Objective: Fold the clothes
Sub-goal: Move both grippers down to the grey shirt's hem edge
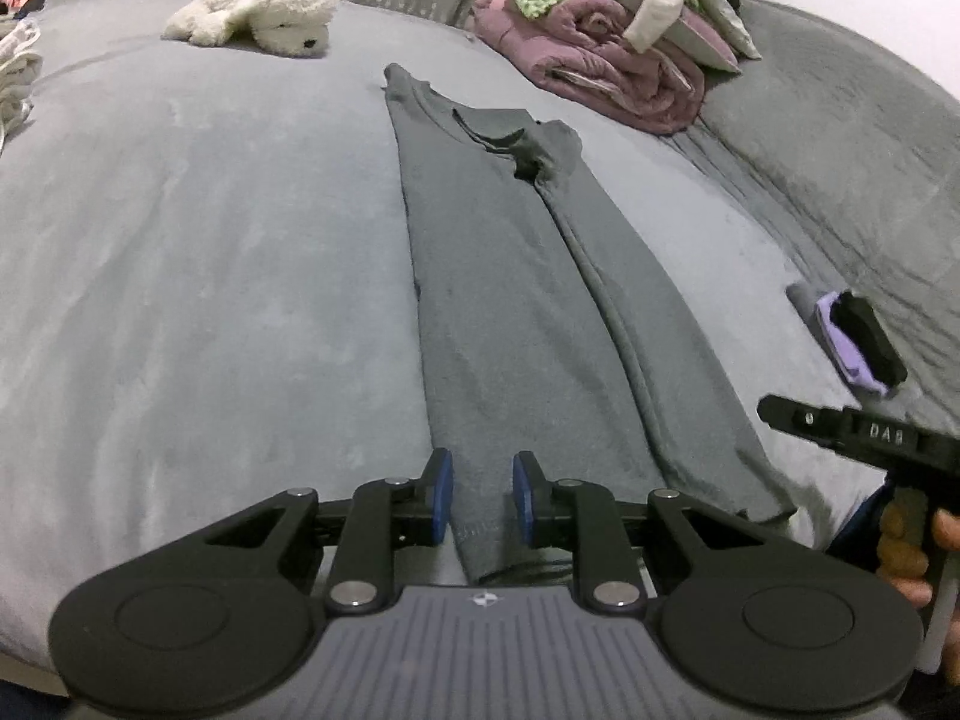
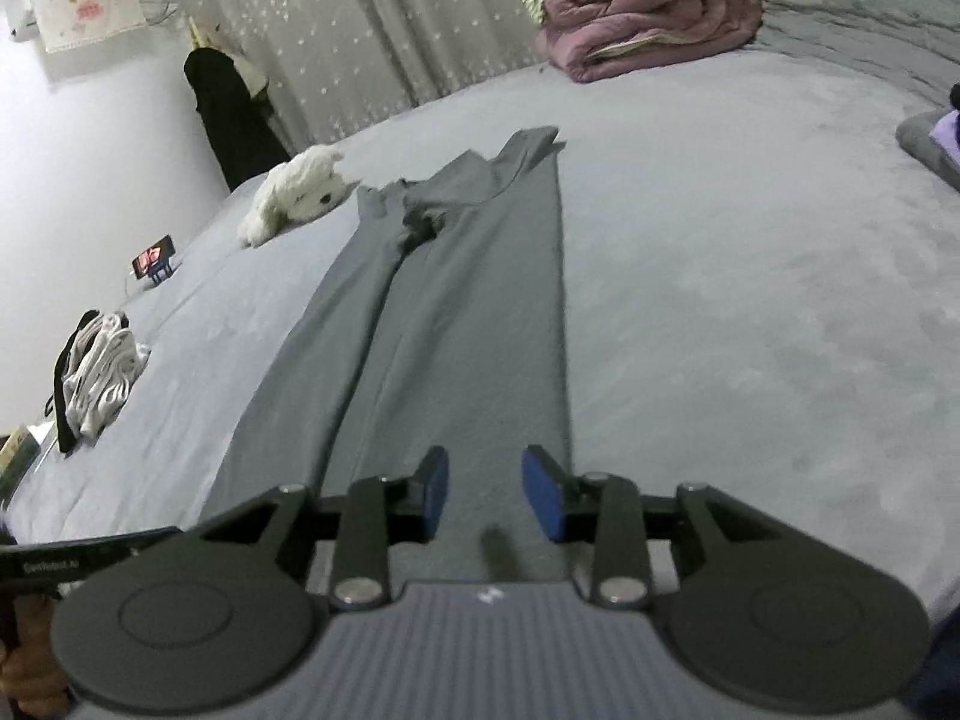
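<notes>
Both tongs, left gripper and right gripper, hover released over the near hems of grey trousers laid lengthwise, legs side by side, on the bed; each cuff seemingly awaits a pinch; a fold toward the waistband likely follows.

one grey garment, one plush toy, one clothes pile, two grippers.
</notes>
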Demonstrator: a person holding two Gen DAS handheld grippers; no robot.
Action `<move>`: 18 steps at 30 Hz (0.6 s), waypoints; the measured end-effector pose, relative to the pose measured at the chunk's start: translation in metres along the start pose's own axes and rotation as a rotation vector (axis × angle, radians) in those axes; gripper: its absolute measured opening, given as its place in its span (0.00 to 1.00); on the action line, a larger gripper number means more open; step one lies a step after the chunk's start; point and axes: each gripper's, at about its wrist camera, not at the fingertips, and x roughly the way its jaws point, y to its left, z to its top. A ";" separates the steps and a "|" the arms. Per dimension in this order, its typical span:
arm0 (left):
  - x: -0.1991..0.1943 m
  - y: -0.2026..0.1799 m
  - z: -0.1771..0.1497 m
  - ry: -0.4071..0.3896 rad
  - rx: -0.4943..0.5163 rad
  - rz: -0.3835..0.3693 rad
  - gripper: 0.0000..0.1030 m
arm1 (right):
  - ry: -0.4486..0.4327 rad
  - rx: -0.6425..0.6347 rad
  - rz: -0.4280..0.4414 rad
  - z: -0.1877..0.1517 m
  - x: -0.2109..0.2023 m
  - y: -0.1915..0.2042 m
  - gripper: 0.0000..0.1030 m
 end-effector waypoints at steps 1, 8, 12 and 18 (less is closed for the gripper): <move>0.001 0.001 0.000 0.003 -0.008 0.004 0.19 | 0.004 -0.001 -0.008 0.000 0.001 -0.002 0.29; 0.014 -0.004 -0.004 0.012 0.015 0.051 0.19 | 0.115 -0.025 -0.082 -0.015 0.024 -0.006 0.29; 0.016 -0.006 -0.005 0.010 0.018 0.059 0.19 | 0.106 -0.050 -0.080 -0.020 0.025 -0.004 0.29; 0.012 -0.002 -0.002 0.009 -0.005 0.056 0.19 | 0.083 -0.042 -0.078 -0.023 0.011 -0.007 0.28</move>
